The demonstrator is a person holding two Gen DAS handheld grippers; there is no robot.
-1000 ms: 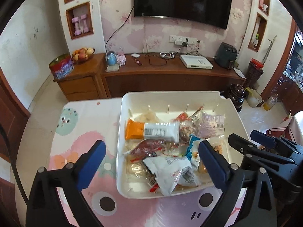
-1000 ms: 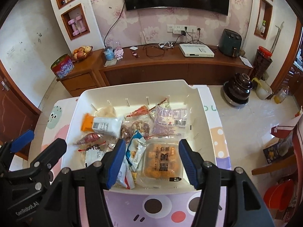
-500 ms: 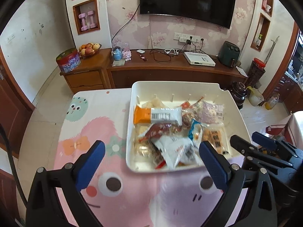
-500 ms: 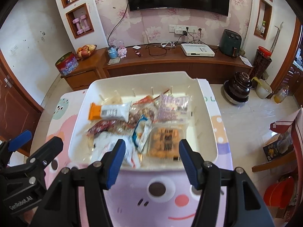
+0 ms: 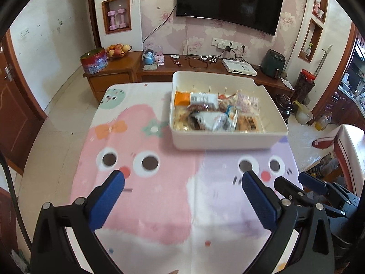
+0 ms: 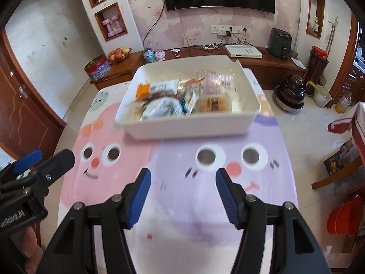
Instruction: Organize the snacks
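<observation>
A white plastic bin (image 5: 228, 140) stands at the far end of the table, also in the right wrist view (image 6: 189, 127). It holds several snack packets, among them an orange-and-white bar (image 5: 196, 98), a silver bag (image 5: 211, 122) and a clear pack of golden biscuits (image 6: 213, 104). My left gripper (image 5: 182, 182) is open and empty, well back from the bin above the tablecloth. My right gripper (image 6: 183, 182) is open and empty, also back from the bin. The right gripper's fingers (image 5: 312, 183) show at the lower right of the left wrist view.
A pink and purple cartoon tablecloth (image 5: 159, 194) covers the table. Behind it stands a wooden TV cabinet (image 5: 205, 68) with a fruit bowl (image 5: 118, 50), a red tin (image 5: 94, 60) and a white box (image 5: 239, 67). A dark pot (image 6: 289, 94) sits on the floor at right.
Both grippers have pulled back from above the bin toward the near end of the table. The bin now looks farther and smaller. Both stay open and empty.
</observation>
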